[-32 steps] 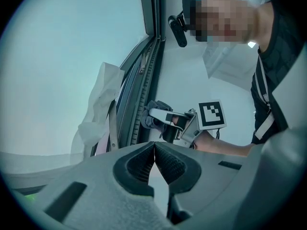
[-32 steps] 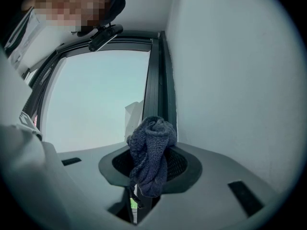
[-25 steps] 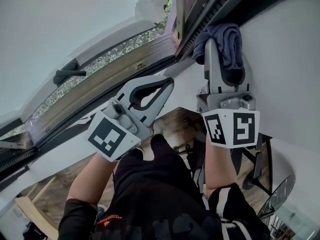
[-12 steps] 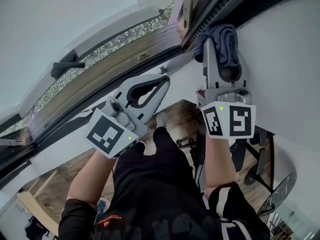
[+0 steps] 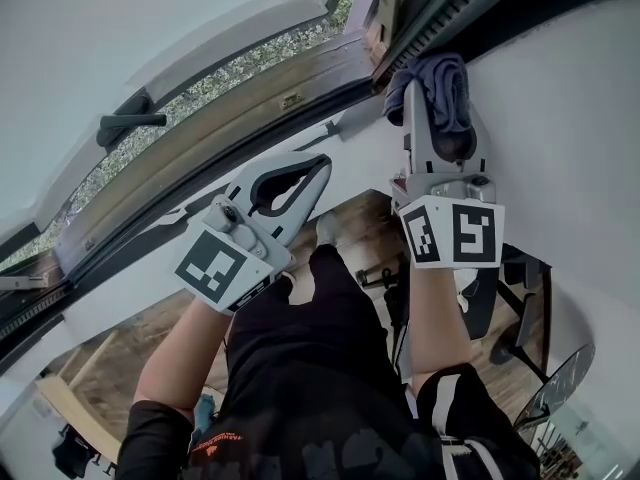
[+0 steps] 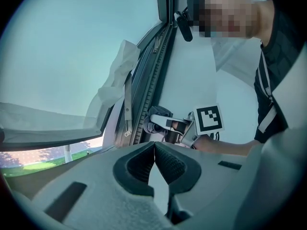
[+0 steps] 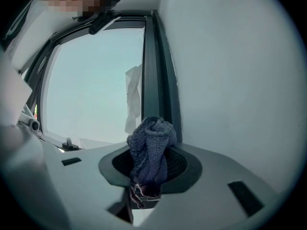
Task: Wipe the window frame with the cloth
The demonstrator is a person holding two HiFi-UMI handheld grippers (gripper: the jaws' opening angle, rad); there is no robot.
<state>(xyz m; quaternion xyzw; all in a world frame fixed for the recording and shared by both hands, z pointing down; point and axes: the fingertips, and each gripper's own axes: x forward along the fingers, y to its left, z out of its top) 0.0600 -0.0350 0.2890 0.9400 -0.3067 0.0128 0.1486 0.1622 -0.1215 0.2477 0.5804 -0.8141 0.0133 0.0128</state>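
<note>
Clamping a bunched, knitted blue cloth, my right gripper holds it against the dark, ribbed window frame just ahead of its jaws, with smooth white wall to their right. My left gripper hangs to its left, jaws together and empty.

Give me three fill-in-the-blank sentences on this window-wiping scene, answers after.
The right gripper is shut on the ____.
The left gripper has its jaws ____, nothing between them.
In the head view, the window handle lies to the ____ of both grippers.
Missing: cloth; shut; left.
</note>
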